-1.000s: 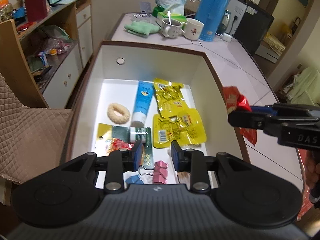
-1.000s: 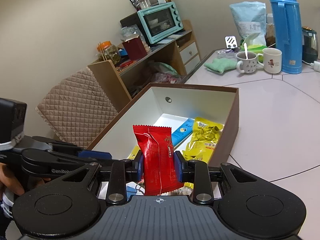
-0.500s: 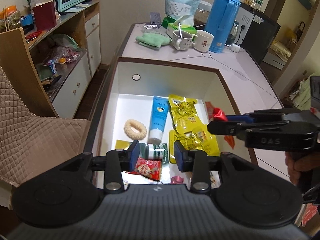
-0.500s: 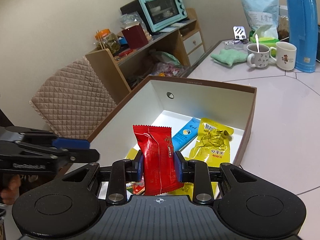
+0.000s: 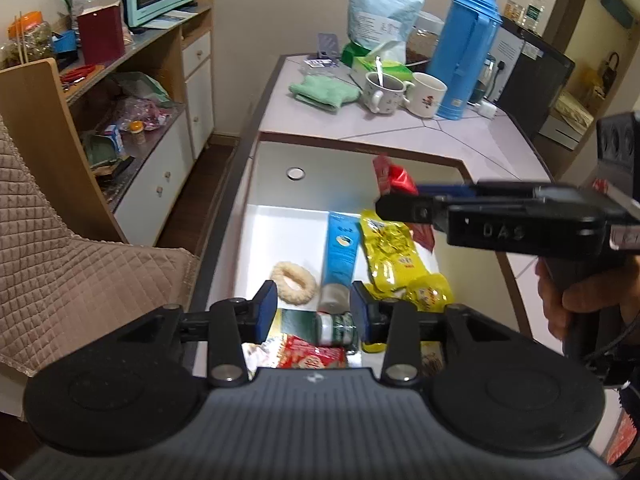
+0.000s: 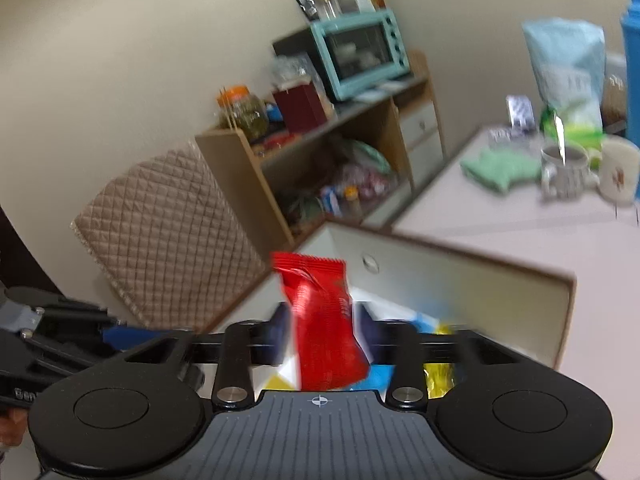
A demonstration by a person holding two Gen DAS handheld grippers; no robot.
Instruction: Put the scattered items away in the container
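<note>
My box (image 5: 352, 168) sits on a pale tiled counter (image 5: 400, 128) with mugs (image 5: 426, 94) and a flask (image 5: 466, 48) behind. My right gripper (image 6: 322, 326) pinches the red packet (image 6: 324, 328) above the box; my left gripper (image 5: 313, 312) hangs spread, empty. The right view is blurred.

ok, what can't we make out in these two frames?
- Right wrist view: motion blur smears the red packet print and whether the right hand-held gripper pads touch it.
- Left wrist view: the left hand-held gripper body hides the box near end.
- Left wrist view: the right hand-held gripper covers the packet's lower half.
</note>
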